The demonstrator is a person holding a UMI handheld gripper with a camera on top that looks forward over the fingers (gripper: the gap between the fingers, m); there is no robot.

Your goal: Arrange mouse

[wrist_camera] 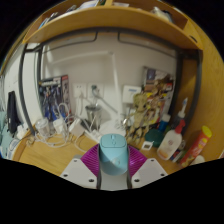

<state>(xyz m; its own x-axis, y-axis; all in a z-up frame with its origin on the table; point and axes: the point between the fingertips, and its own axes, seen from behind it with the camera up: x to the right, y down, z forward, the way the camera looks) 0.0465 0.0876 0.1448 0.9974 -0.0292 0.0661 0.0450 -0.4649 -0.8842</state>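
Note:
A light blue computer mouse [113, 154] sits between my two fingers, its tail end toward me and its wheel end pointing away. Both magenta pads [93, 160] press against its sides. My gripper [113, 163] is shut on the mouse and holds it above the wooden desk [45, 158], whose surface shows to the left and beyond the fingers.
The back of the desk is crowded: white chargers and cables [55, 127] at the left, small figurines [150, 105] at the right, a white bottle with a red cap [173, 140] and a yellow-capped container [196, 147] further right. A wooden shelf [100, 20] spans overhead.

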